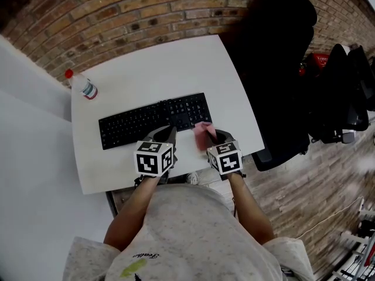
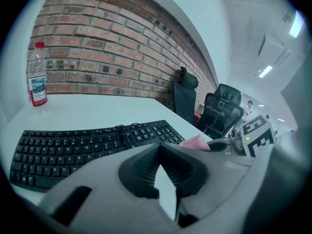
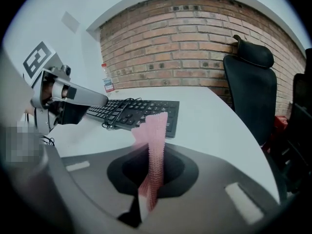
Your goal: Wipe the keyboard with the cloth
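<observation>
A black keyboard [image 1: 155,120] lies across the white table [image 1: 176,63]. My right gripper [image 1: 212,136] hovers just off the keyboard's near right corner, shut on a pink cloth [image 1: 203,132]. In the right gripper view the cloth [image 3: 155,128] stands up out of the closed jaws of the right gripper [image 3: 156,155], with the keyboard [image 3: 139,110] beyond it. My left gripper [image 1: 167,135] is over the keyboard's front edge, shut and empty. In the left gripper view the left gripper's [image 2: 159,146] pad tips meet above the keyboard [image 2: 73,147], and the cloth [image 2: 195,143] shows at the right.
A clear water bottle with a red cap [image 1: 82,85] stands at the table's far left corner. A black office chair [image 1: 275,69] is at the table's right edge, more chairs [image 1: 345,92] beyond. A brick wall runs behind. A coiled cable [image 3: 117,113] lies on the keyboard.
</observation>
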Demonstrator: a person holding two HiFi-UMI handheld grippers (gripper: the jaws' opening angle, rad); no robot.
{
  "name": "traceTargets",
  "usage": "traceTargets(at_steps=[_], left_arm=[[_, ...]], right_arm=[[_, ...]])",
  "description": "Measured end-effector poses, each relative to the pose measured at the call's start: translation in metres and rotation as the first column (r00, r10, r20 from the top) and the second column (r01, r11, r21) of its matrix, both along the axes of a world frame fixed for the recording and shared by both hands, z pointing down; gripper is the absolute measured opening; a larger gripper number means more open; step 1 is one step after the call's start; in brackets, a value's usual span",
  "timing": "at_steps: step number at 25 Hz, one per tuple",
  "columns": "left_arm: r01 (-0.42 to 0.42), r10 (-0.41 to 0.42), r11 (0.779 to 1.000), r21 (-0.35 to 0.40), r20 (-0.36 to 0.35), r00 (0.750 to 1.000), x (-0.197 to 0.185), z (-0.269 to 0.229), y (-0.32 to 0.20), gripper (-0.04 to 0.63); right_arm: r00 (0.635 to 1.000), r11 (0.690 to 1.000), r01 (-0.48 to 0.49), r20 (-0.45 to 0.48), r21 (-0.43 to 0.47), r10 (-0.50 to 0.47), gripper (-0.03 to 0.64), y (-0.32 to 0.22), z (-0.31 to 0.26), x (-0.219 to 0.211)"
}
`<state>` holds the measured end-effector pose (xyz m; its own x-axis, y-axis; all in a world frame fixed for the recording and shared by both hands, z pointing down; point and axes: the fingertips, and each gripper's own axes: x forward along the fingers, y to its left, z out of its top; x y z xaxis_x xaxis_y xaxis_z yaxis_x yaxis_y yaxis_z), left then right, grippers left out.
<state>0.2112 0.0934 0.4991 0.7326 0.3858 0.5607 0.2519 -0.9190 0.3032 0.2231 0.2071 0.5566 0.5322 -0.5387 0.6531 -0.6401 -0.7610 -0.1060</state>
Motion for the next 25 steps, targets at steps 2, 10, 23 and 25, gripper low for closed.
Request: traceTargets(at_steps=[2,10,23,25], left_arm=[[0.003,-0.003,1.000,-0.004,-0.003,1.000,0.001,-0.001,0.005,-0.005],[0.011,-0.011,1.000,-0.004,-0.004,1.000,0.004,-0.002,0.019,-0.005],[0.066,-0.067,0.998,-0.022,-0.020,0.998,0.008,-0.003,0.018,-0.005],[0.081,-0.082,0.996,-0.024,-0.023,0.996,0.007,-0.003,0.016,-0.005]], right_arm=[[1.000,1.000,-0.011,-0.004,-0.004,0.011,0.023,0.010,-0.001,0.004],[0.999,0.999,-0.039,-0.006,-0.026,0.039,0.023,0.044,-0.006,0.017],[0.996,0.997,-0.082,-0.026,-0.006,0.082,0.023,0.069,-0.027,0.037],[0.996,0.997,-0.083,-0.010,-0.003,0.083,0.023,0.064,-0.025,0.039]])
